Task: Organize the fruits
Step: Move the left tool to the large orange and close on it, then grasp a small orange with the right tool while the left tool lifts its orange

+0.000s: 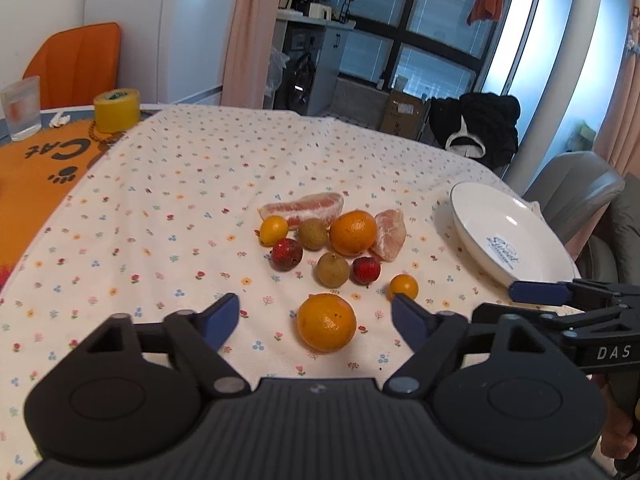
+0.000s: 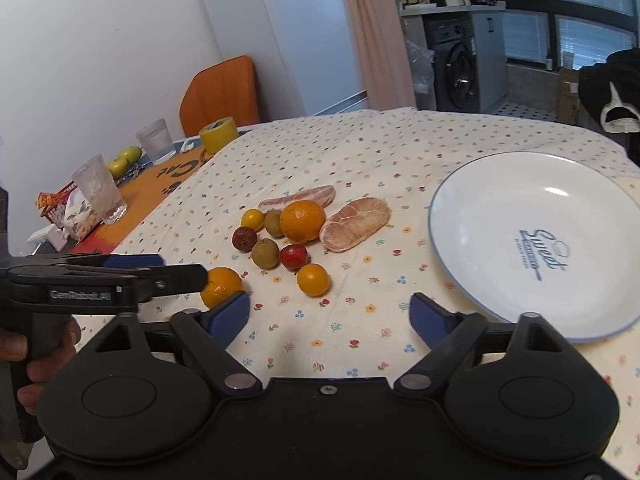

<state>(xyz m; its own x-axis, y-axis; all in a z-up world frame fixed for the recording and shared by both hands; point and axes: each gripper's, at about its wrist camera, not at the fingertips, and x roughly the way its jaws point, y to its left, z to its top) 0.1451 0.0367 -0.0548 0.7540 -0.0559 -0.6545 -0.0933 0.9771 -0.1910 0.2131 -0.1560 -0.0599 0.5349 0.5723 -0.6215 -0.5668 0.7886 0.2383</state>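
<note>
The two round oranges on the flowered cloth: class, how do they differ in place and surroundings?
The near round orange lies alone, just ahead of the open left gripper; the far round orange sits within the fruit cluster. The far one touches a peeled pink pomelo segment; the near one touches no other fruit. Both are speckled and unpeeled.

fruits clustered on cloth, plate empty

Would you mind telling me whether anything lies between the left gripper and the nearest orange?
Nothing visible does. The left gripper is open, and the nearest orange sits on the floral tablecloth right between its fingertips. The other fruits lie beyond it, and the white plate is off to the right.
</note>
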